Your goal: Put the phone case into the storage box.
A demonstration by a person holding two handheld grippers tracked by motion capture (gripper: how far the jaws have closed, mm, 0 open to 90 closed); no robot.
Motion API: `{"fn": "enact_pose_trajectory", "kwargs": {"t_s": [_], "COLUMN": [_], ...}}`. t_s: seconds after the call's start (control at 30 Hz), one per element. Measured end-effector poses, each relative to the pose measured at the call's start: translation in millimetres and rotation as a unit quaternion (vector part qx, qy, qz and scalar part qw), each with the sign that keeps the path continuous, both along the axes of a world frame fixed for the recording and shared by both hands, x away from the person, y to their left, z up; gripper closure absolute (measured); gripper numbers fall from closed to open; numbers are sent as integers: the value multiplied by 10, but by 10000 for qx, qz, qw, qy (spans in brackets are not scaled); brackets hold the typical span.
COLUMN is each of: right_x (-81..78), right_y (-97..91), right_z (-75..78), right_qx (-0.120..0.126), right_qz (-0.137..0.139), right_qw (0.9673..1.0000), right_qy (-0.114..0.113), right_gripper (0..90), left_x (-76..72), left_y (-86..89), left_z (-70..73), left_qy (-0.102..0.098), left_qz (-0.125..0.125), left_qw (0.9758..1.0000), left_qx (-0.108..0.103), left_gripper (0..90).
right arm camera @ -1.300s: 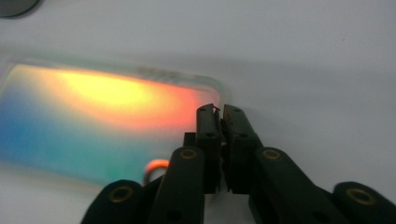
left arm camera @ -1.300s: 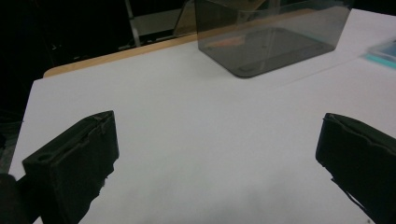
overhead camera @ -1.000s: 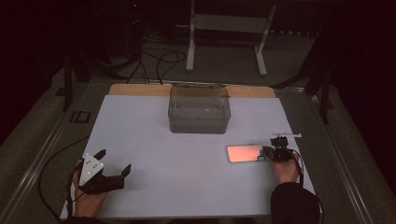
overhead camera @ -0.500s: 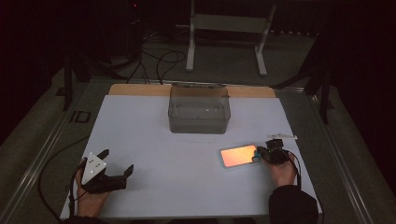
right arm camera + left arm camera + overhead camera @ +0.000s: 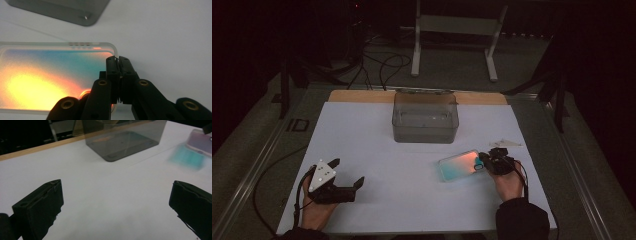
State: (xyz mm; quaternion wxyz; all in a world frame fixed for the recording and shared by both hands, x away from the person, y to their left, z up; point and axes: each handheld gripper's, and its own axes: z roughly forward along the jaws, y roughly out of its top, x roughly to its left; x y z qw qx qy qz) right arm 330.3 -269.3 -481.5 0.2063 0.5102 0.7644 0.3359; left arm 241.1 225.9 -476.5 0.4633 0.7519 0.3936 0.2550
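One phone case [image 5: 458, 165] is clamped at its edge in the right claw [image 5: 486, 162], extending left of it. The left claw [image 5: 343, 176] gapes empty. One clear box [image 5: 425, 120] sits beyond both. White tabletop [image 5: 377, 150]; dark room.

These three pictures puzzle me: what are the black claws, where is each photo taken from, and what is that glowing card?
A person sits at a white table with a hand-held gripper in each hand. The high view looks down from above. The other two come from cameras riding on each gripper. The left gripper rests with its jaws wide apart, nothing between them. The right gripper is shut on the edge of a clear phone case with an orange-to-teal shimmer. Beyond stands a smoky transparent box.
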Motion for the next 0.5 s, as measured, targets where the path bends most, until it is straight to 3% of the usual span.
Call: {"fn": "enact_pose_trajectory", "kwargs": {"t_s": [0.27,0.5], "right_x": [-27,-49], "right_y": [228,413], "right_z": [103,181], "right_qx": [-144,-265], "right_qz": [406,776], "right_qw": [9988,9958], "right_qy": [-213,-410], "right_gripper": [882,882], "left_x": [81,155], "left_y": [-139,-297], "left_z": [36,89], "left_qy": [167,181], "left_qz": [-185,-400], "left_qw": [9997,9990], "left_qx": [59,48], "left_gripper": [7,7]}}
